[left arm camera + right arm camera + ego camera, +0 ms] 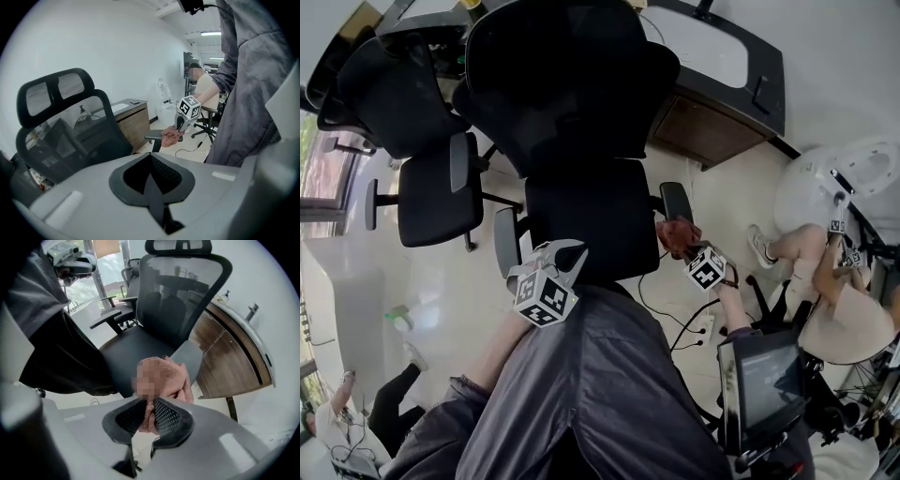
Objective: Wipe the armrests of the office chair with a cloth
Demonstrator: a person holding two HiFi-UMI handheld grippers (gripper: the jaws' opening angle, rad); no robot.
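My right fingers, pointing steeply down, clamp the pink cloth on the armrest of the office chair. My left fingers are together, empty

The cloth hides the near end of the armrest (far part shows); the headrest is cut off above.

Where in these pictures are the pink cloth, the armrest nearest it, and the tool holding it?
Pink cloth [174, 373], right gripper view: its bunched upper part.
Armrest [675, 199], head view: the middle of its pad.
Right tool [149, 405], right gripper view: between its jaw tips, which are shut on the cloth.
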